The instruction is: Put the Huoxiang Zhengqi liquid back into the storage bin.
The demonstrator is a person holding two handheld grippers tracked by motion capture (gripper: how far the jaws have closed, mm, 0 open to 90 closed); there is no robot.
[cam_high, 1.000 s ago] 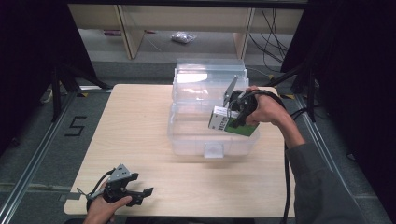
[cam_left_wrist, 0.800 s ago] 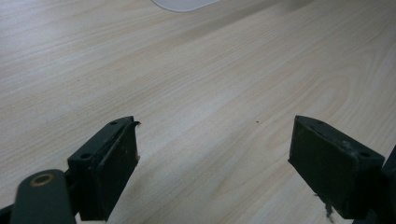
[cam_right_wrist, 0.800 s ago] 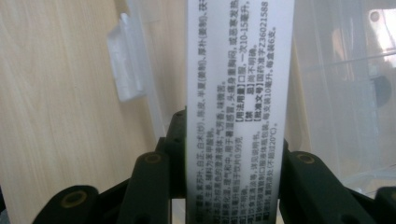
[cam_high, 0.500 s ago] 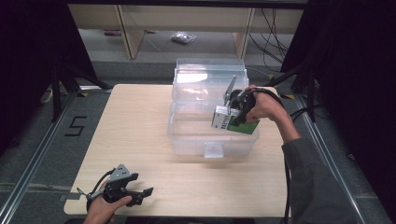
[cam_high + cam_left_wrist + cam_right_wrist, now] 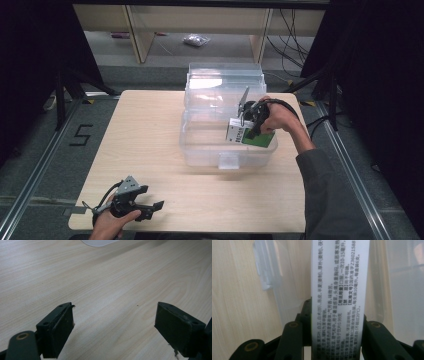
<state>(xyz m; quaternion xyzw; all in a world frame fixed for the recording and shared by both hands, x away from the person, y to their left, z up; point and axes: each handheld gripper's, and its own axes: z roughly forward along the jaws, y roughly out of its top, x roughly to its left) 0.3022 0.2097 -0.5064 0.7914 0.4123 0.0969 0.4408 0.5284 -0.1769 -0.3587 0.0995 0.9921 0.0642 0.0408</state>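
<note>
Lower than a second ago sits the right gripper, which has carried its green and white box down from above the front wall of the clear plastic bin into the bin's front right part, at about two o'clock from the table's middle; the left gripper has kept its place at the table's seven o'clock corner.

From above, the box shows a white end panel toward nine o'clock and a green face toward four o'clock, and it lies tilted inside the bin, near the right wall. The right gripper view adds what the high view cannot give: a narrow white side of the box covered in rows of small black print, standing upright between the two black jaws, which press on it from both sides, with the bin's clear walls blurred behind it.

Seen from its own camera, the left gripper has its jaws spread wide with nothing between them, hanging just above bare pale wood, with a white edge of the bin at twelve o'clock
</note>
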